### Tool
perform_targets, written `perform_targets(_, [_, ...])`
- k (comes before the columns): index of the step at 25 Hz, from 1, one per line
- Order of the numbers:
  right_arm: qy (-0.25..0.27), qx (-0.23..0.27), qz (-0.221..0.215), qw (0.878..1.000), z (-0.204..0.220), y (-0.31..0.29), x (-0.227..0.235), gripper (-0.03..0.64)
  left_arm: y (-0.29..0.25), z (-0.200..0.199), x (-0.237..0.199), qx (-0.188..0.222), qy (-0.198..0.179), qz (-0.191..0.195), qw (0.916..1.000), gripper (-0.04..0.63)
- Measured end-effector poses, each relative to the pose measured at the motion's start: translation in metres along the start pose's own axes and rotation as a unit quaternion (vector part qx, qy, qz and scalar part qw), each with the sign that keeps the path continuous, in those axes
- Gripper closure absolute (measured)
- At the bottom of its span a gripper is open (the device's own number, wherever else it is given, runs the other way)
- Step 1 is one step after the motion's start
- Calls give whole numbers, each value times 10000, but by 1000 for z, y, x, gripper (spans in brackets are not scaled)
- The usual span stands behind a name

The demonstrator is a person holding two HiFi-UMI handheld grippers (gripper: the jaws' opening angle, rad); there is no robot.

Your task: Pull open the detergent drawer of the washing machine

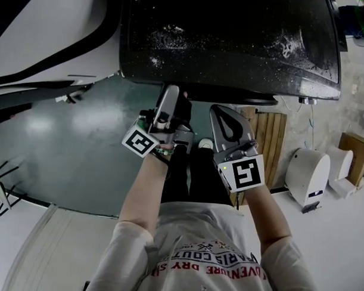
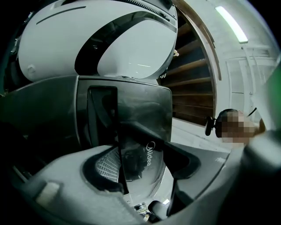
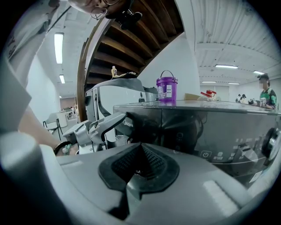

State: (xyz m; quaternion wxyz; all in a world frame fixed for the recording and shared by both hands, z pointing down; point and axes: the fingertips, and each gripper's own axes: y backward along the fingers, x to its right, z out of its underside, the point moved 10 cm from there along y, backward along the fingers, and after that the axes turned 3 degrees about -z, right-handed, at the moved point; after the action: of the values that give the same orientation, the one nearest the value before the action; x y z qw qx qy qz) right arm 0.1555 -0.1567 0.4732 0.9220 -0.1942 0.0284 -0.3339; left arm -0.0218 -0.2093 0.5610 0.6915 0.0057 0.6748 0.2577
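Note:
The washing machine is dark and glossy, and I stand in front of it. Its detergent drawer front, marked Midea, sits at the machine's upper left corner. My left gripper reaches up to that corner. In its own view, the left gripper is open and the drawer's front panel stands between the jaws. The ribbed left pad is just beside the panel's edge. I cannot tell how far out the drawer is. My right gripper hangs shut and empty, lower right, its pads meeting.
A purple tub and small items stand on the machine's top. A white appliance stands to the machine's left. Dark wooden stairs rise behind. A slatted wooden board and a white device are on the floor at the right.

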Motion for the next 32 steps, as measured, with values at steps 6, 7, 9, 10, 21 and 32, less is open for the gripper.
perform_targets(6, [15,36,105,9999,6,7,-4,615,2,0,0,-1,6,-34,10000,302])
perform_targets(7, [29,43,129,9999,7,9,-4,615,2,0,0,16,10,-37,10000,302])
perform_targets(9, [136,38,162,9998,10,14,-2,615,2,1,1,45,27,-50,10000,302])
perform_targets(10, [170,40,175,9997,12,16,-1,615,2,1,1,47,30,-58,10000,302])
perform_targets(21, [146,306,293,9990,13,27,4,615,37,13,15,29,-5,4,10000,311])
perform_targets(32, [172,219,255,9993,25,49,-14,615,64,25,27,-30,-10,-42,10000,304])
